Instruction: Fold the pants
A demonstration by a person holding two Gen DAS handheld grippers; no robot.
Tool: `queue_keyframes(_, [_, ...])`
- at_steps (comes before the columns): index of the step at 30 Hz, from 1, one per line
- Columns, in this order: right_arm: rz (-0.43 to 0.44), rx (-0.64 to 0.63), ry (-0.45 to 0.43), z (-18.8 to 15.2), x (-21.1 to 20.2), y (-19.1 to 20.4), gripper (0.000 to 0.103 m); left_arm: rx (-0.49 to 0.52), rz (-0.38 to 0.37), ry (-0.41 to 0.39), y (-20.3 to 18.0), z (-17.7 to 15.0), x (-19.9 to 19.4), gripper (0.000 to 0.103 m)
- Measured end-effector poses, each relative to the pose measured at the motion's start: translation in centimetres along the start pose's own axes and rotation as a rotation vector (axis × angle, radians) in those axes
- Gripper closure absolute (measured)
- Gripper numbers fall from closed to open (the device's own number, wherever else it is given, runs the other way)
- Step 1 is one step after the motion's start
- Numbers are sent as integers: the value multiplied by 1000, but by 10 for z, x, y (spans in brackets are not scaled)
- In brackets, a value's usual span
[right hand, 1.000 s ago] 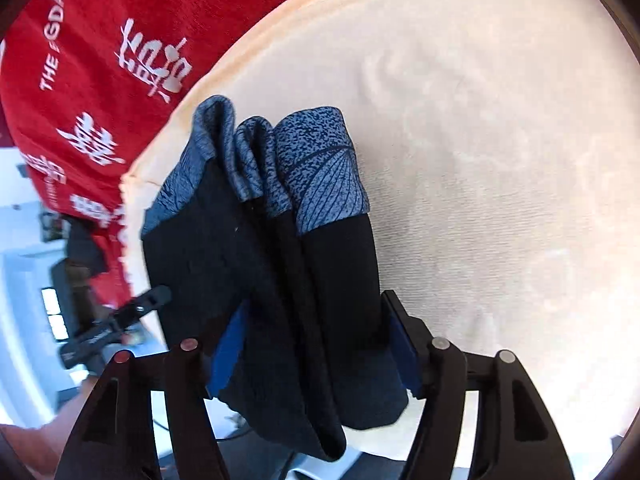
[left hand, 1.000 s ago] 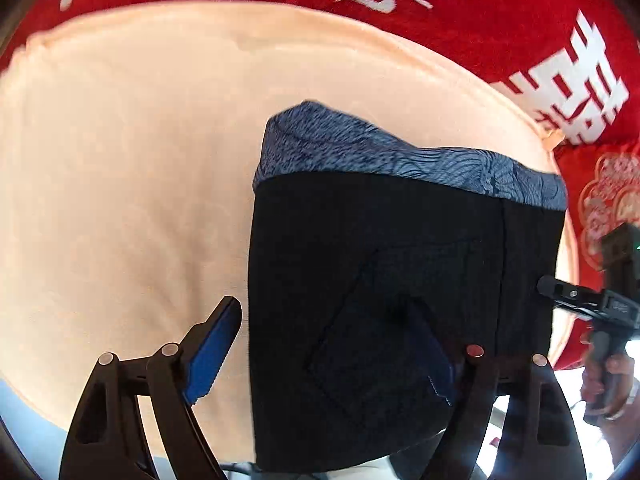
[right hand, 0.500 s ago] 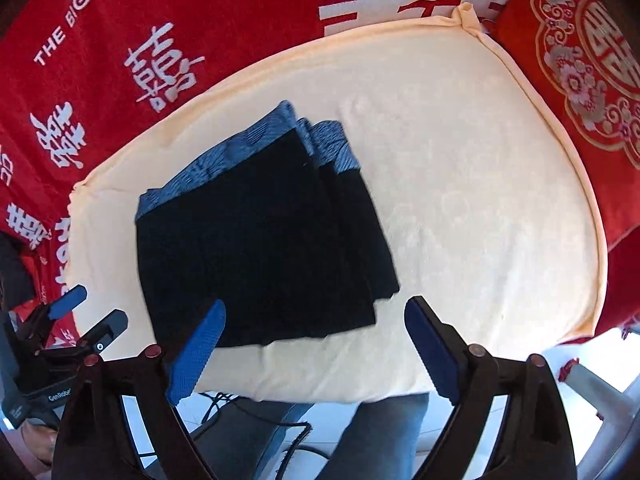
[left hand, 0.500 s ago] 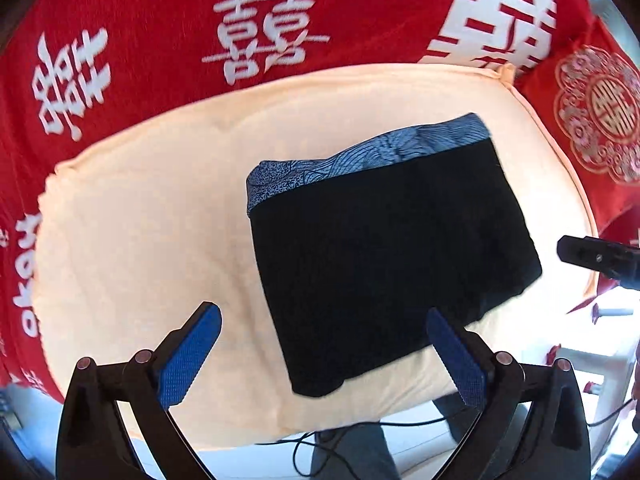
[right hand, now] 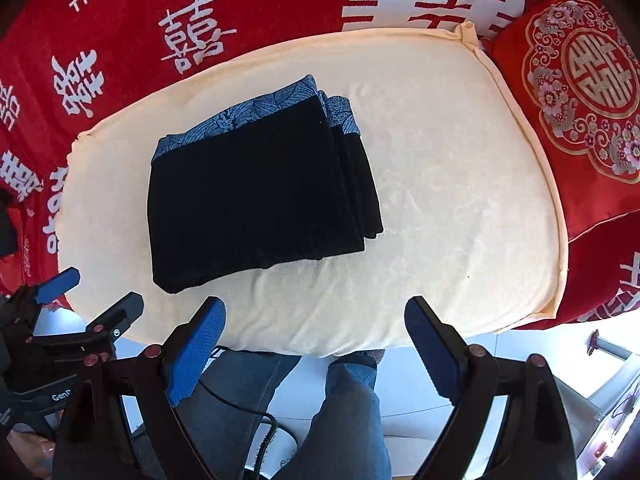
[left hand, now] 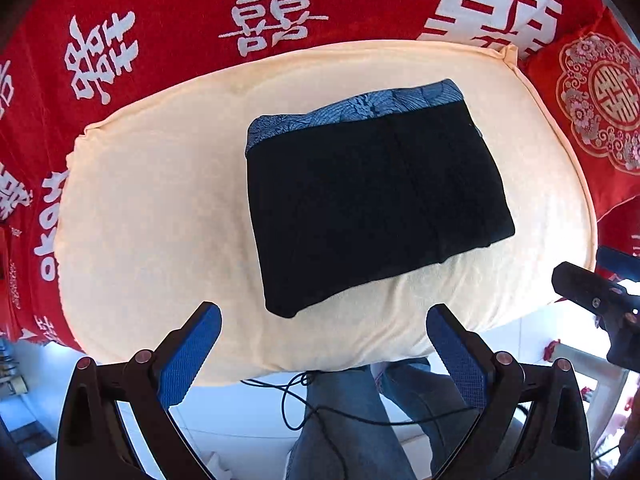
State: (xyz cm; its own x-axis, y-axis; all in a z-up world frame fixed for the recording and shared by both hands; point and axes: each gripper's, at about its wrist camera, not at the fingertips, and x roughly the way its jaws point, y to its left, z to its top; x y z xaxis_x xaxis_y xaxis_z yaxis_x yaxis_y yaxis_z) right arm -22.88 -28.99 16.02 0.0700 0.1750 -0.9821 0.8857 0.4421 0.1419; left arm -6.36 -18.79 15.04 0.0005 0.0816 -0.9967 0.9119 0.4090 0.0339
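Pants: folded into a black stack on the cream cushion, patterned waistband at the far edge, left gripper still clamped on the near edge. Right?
Not the grip. The left gripper is open, clear of the pants, as the left wrist view shows. The rest holds: folded stack on the cream cushion, waistband at the far edge.

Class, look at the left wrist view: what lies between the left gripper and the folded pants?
Only bare cream cushion separates the left gripper from the folded pants; nothing else lies there.

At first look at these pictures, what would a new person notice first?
The folded black pants, with a blue patterned waistband on the far edge, lie in the middle of a pale cushion. Around it spreads a bright red cloth with large white characters. Both grippers hang open above, with nothing between their blue fingers.
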Motion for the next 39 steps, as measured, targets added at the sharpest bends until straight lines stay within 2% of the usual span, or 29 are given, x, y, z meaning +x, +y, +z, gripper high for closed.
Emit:
queue_keyframes(3, [10, -17, 1, -8, -5, -2, 10, 4, 24, -9, -15, -9, -7, 0])
queue_keyframes(12, [20, -55, -16, -29, -14, -1, 10, -7, 24, 10, -32, -28, -12, 0])
queue_keyframes(27, [-17, -51, -56, -35, -21, -3, 10, -51, 46, -47, -21, -39, -22, 0])
queue_keyframes(39, [-36, -63, -48, -32, -16, -3, 10, -44, 26, -38, -24, -39, -16, 0])
